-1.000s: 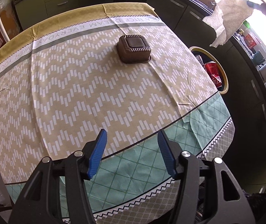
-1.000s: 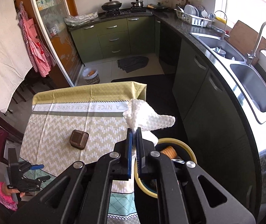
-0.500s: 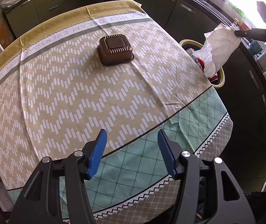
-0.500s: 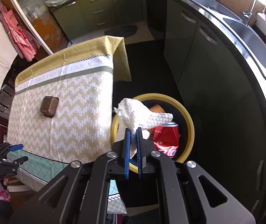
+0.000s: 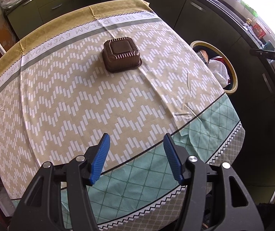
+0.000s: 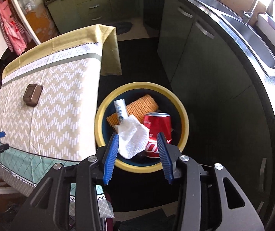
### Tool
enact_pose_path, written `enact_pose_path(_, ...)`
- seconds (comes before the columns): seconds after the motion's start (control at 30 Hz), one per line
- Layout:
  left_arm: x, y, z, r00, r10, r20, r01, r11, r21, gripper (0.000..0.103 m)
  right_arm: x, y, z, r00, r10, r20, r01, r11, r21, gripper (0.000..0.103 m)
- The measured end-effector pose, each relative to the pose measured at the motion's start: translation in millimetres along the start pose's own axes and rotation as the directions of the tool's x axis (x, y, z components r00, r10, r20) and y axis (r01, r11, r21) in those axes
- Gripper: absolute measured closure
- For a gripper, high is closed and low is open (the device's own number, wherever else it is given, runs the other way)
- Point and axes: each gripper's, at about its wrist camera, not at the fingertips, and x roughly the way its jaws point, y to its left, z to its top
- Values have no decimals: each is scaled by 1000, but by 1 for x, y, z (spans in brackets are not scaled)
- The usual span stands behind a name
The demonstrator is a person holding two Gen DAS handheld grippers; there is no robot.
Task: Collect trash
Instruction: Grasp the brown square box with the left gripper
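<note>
While I scan the left wrist view from the left edge, my left gripper (image 5: 135, 155) hangs over the near part of the tablecloth (image 5: 75, 104) with its blue jaws set moderately wide and nothing between them. Farther back on the cloth, near the middle, a brown plastic tray (image 5: 120, 54) sits upside down, clear of both grippers. Past the table's right edge stands the yellow-rimmed bin (image 5: 232, 71), with a white paper towel (image 5: 219, 70) visible inside it.

In the right wrist view, the same tray (image 6: 32, 94) lies on the cloth at the left. My right gripper (image 6: 137, 150) points down over the bin (image 6: 184, 113), just beside the table edge. Its jaws have just been opening and now stand apart; the paper towel (image 6: 134, 137) shows between them, lying against the left pad, and I cannot tell whether it has dropped clear. Inside the bin I also see a white tube (image 6: 120, 108), an orange foam net (image 6: 137, 106) and a red drink can (image 6: 157, 127).
</note>
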Motion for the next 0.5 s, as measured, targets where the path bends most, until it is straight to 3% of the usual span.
enact_pose_path(0.27, 18, 8, 50, 998, 67, -4, -67, 995, -71, 41, 9, 39, -23, 997, 70, -11, -71, 993, -94, 54)
enact_pose_path(0.4, 30, 13, 83, 995, 97, 10, -95, 986, -134, 39, 18, 39, -36, 996, 91, -24, -93, 992, -85, 53)
enact_pose_path(0.5, 42, 18, 103, 997, 82, 2, -80, 978, -194, 39, 25, 33, -43, 994, 100, -35, -102, 993, -64, 52)
